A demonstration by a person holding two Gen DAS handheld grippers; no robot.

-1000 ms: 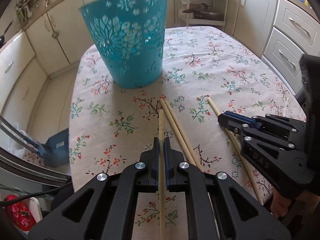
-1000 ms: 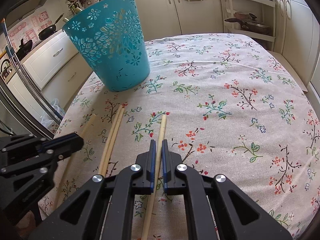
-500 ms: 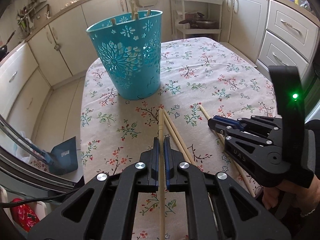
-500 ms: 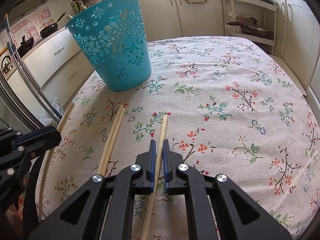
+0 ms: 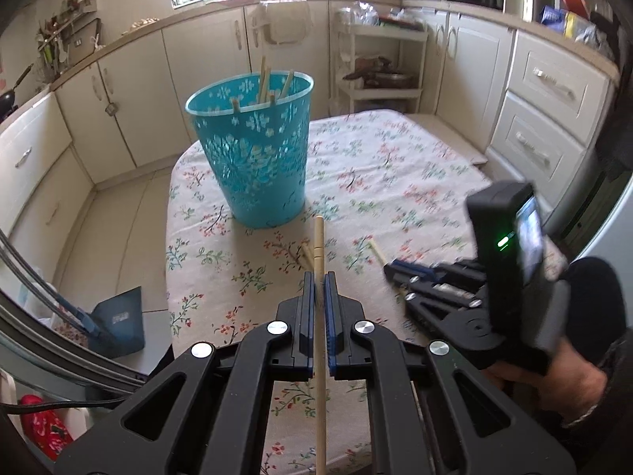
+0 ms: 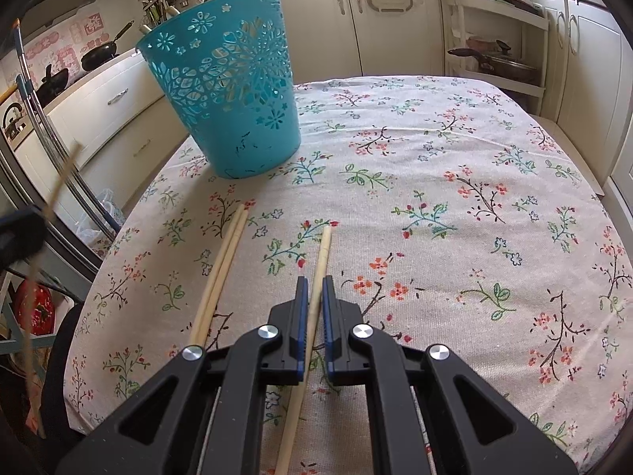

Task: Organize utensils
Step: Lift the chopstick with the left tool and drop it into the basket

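Note:
A teal perforated basket stands on the floral tablecloth and holds several wooden chopsticks. It also shows in the right wrist view. My left gripper is shut on a wooden chopstick and holds it high above the table, short of the basket. My right gripper is low at the table, its jaws closed around a chopstick that lies on the cloth. A pair of chopsticks lies to its left.
The table has a rounded near-left edge with floor, a metal rack and a blue dustpan beyond it. White kitchen cabinets and a shelf with pans surround it.
My left gripper has risen well above the table with its chopstick, so the basket's rim and contents now show. My right gripper has stayed at its chopstick on the cloth.

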